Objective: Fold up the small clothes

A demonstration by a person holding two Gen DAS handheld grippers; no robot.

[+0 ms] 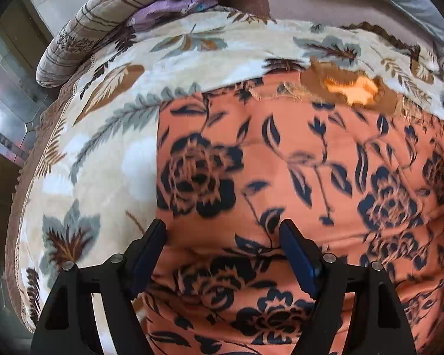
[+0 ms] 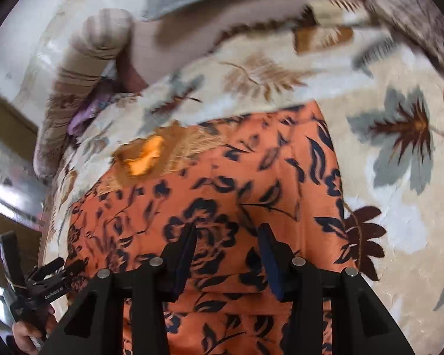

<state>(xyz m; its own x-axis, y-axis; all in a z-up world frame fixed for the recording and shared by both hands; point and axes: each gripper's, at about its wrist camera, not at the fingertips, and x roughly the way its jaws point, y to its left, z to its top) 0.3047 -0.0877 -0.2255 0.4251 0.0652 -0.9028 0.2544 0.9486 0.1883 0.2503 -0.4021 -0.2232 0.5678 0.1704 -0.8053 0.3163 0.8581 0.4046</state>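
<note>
Left gripper (image 1: 223, 230), a black two-finger claw with dark blue pads, hangs with its jaws standing wide apart over the orange garment with a dark navy flower print (image 1: 296, 183); nothing is pinched between the pads, and whether the tips touch the cloth cannot be told. In the left wrist view that garment lies spread on a cream fleece blanket printed with grey and brown leaves (image 1: 103, 153), its straight left edge running just beside the left finger. At its upper edge sits a brown patch with a bright orange blotch (image 1: 352, 88). Beyond the blanket, at upper left, lies a beige striped rolled cushion (image 1: 83, 38) with a purple cloth (image 1: 168, 7) tucked against it.

Right gripper (image 2: 228, 232), of the same black build, also points down at the orange garment (image 2: 222, 183), jaws parted but narrower than the left pair, with no cloth clamped between them. In the right wrist view the garment runs from under the fingers up to the same orange blotch (image 2: 146, 155), and the leaf blanket (image 2: 399, 148) spreads to its right. At lower left a person's hand (image 2: 23, 335) holds the other gripper's black handle. This view is blurred, so fine detail is unclear.
</note>
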